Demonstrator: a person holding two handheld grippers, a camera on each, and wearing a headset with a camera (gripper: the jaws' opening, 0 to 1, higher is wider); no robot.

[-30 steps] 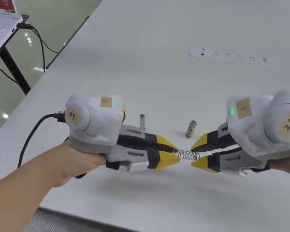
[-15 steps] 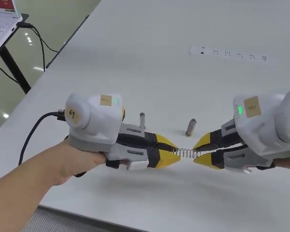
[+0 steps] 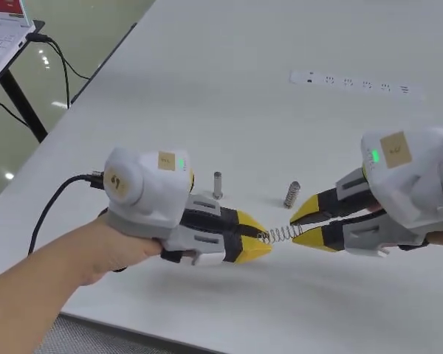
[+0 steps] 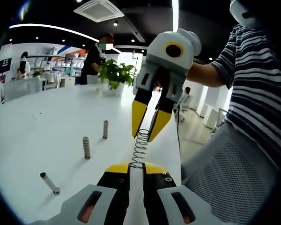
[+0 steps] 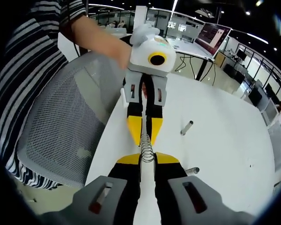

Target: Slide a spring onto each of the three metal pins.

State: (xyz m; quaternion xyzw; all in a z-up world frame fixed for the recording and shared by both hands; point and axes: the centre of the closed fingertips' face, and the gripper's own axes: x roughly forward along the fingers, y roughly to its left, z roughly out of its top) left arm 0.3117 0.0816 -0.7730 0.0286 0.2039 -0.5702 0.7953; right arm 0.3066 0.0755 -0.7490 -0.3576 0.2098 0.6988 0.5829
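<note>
I'm holding my left gripper (image 3: 262, 237) level in my left hand (image 3: 122, 249), its jaws clamping one end of a spring (image 3: 279, 234). My right gripper (image 3: 294, 229) is facing it tip to tip, jaws standing in a narrow V; I can't judge whether they're pinching.

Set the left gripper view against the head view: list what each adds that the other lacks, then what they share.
Left gripper view adds: a third pin beyond the other two, a potted plant, a mesh chair and the person's striped shirt.
Head view adds: a power strip, a laptop and a black cable.
Shared: the spring spanning from the left gripper to the right gripper, a bare pin and a spring-covered pin.
</note>
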